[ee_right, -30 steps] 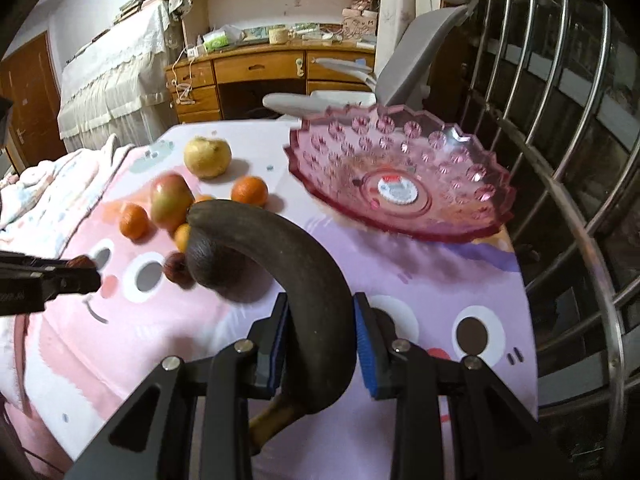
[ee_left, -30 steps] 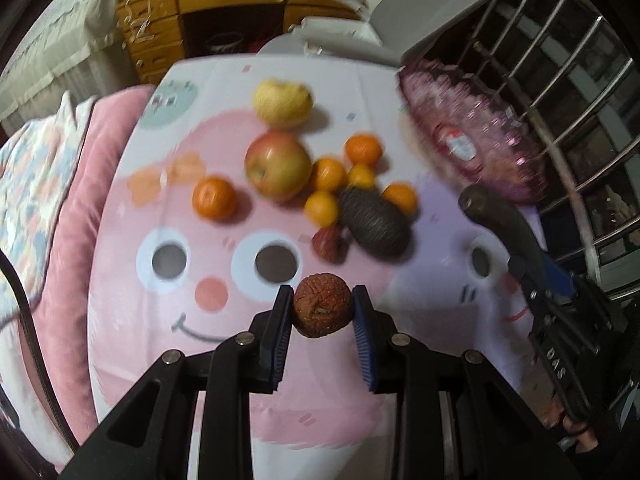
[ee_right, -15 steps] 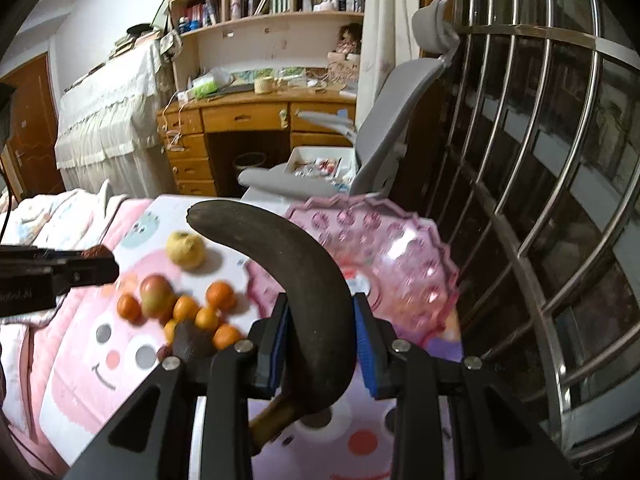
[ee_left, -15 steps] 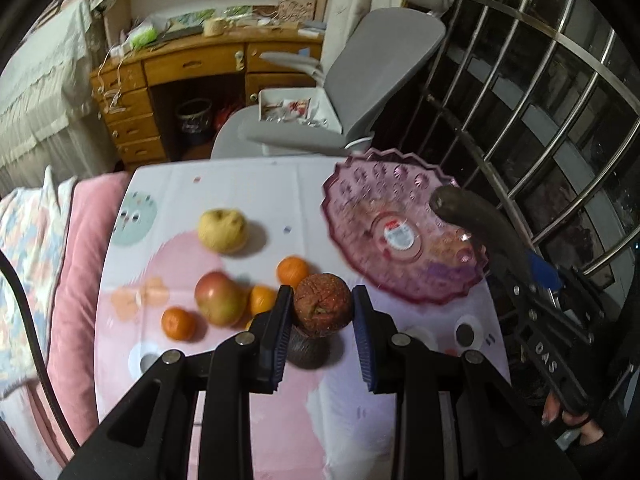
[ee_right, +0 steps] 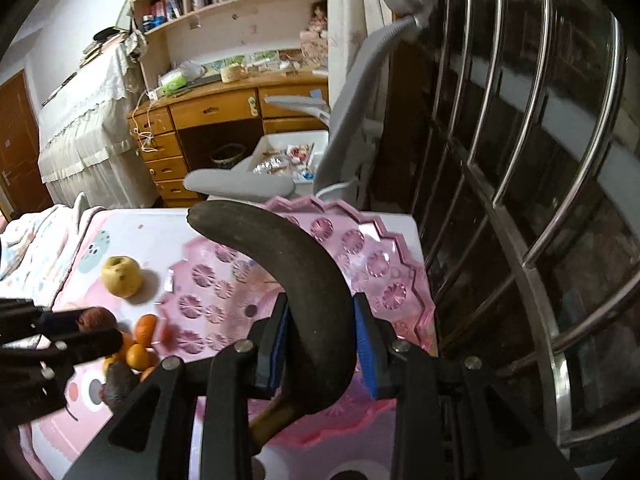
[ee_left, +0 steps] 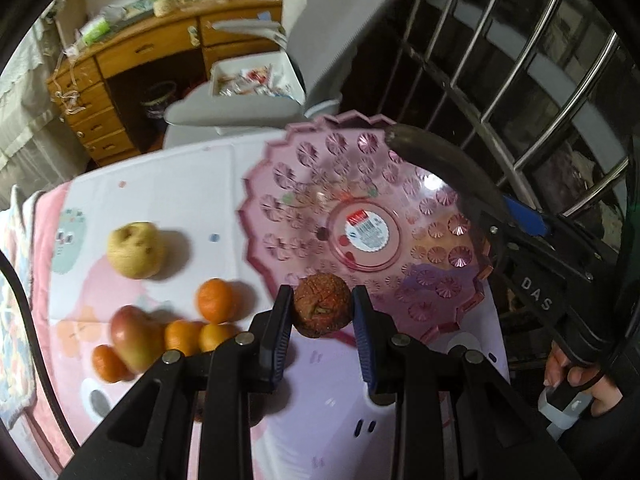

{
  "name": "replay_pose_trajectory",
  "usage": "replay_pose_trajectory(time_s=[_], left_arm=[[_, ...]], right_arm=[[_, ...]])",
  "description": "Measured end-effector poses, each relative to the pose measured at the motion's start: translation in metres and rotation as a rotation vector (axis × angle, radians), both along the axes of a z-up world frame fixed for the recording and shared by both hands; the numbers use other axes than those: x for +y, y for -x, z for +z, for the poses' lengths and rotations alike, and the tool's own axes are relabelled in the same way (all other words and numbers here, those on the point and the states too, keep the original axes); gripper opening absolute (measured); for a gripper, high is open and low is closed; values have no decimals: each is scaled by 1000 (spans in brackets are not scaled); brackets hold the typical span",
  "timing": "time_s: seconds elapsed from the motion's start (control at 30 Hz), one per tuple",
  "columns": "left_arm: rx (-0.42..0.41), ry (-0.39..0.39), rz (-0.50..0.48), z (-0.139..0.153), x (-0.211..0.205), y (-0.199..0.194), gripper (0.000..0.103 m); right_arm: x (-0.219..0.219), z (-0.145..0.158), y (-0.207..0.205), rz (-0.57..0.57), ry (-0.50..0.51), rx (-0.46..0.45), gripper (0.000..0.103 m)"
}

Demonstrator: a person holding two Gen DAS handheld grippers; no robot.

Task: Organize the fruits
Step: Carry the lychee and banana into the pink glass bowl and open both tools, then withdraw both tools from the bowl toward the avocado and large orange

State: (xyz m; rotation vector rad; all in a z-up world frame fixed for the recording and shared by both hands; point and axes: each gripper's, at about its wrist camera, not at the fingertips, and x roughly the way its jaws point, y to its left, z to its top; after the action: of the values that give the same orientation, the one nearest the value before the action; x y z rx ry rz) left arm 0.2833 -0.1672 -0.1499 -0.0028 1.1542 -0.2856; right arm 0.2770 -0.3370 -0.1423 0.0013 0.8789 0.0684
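Note:
My left gripper [ee_left: 322,312] is shut on a small rough reddish-brown fruit [ee_left: 322,309] and holds it in the air at the near rim of the empty pink scalloped bowl [ee_left: 304,200]. My right gripper [ee_right: 321,336] is shut on a dark overripe banana [ee_right: 296,272] and holds it above the bowl [ee_right: 208,304]; the banana [ee_left: 444,164] and that gripper also show in the left wrist view, at the bowl's right side. On the cloth left of the bowl lie a yellow pear [ee_left: 135,249], a red-green apple [ee_left: 136,338] and several small oranges [ee_left: 214,299].
The table has a pink cartoon-face cloth [ee_left: 168,184]. A dark avocado [ee_right: 118,380] lies by the oranges. A steel window grille [ee_right: 520,200] stands close on the right. A grey office chair [ee_left: 248,108] and a wooden desk [ee_left: 132,56] stand behind the table. Pink bedding [ee_left: 16,320] lies left.
Both grippers have risen and moved forward to the bowl with their fruit still held. The banana now hangs over the bowl, and the reddish fruit has reached its near rim.

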Motion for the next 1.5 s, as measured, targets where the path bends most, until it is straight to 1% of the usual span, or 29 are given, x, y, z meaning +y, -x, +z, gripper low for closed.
replay_pose_trajectory(time_s=[0.23, 0.33, 0.43, 0.53, 0.6, 0.63, 0.67, 0.73, 0.77, 0.83, 0.97, 1.03, 1.1, 1.17, 1.27, 1.5], left_arm=[[84, 39, -41, -35, -32, -19, 28], [116, 49, -42, -45, -38, -22, 28], [126, 47, -50, -52, -40, -24, 29], [140, 59, -59, -54, -42, -25, 35], [150, 80, -46, -53, -39, -25, 43], [150, 85, -39, -52, -37, -25, 45], [147, 86, -30, -50, -35, -24, 48], [142, 83, -12, -44, -31, -21, 50], [139, 80, -5, -41, -29, -20, 52], [130, 70, 13, -35, -22, -15, 55], [126, 58, 31, -23, -9, -2, 55], [104, 88, 35, -13, 1, 12, 56], [82, 104, 49, -4, 13, 27, 65], [70, 118, 63, 3, 28, 44, 66], [78, 125, 83, 8, 52, 66, 66], [90, 126, 92, 15, 118, 113, 66]], right_arm=[[-17, -37, -19, -14, -34, 83, 31], [-18, -45, -22, -9, -30, 108, 31], [-19, -50, -25, -12, -36, 128, 31], [-21, -52, -27, -30, -59, 140, 35], [-24, -50, -28, -42, -100, 138, 35], [-25, -48, -27, -43, -124, 130, 36], [-26, -44, -26, -46, -132, 127, 40], [-26, -41, -24, -51, -129, 130, 46], [-26, -38, -23, -51, -135, 133, 47], [-29, -31, -20, -60, -163, 139, 47], [-34, -18, -12, -86, -234, 161, 47], [-37, -11, -6, -103, -276, 173, 47], [-37, -4, 2, -120, -321, 178, 47], [-36, 4, 12, -141, -364, 180, 47], [-30, 12, 28, -175, -410, 197, 47], [0, 12, 67, -306, -476, 268, 47]])
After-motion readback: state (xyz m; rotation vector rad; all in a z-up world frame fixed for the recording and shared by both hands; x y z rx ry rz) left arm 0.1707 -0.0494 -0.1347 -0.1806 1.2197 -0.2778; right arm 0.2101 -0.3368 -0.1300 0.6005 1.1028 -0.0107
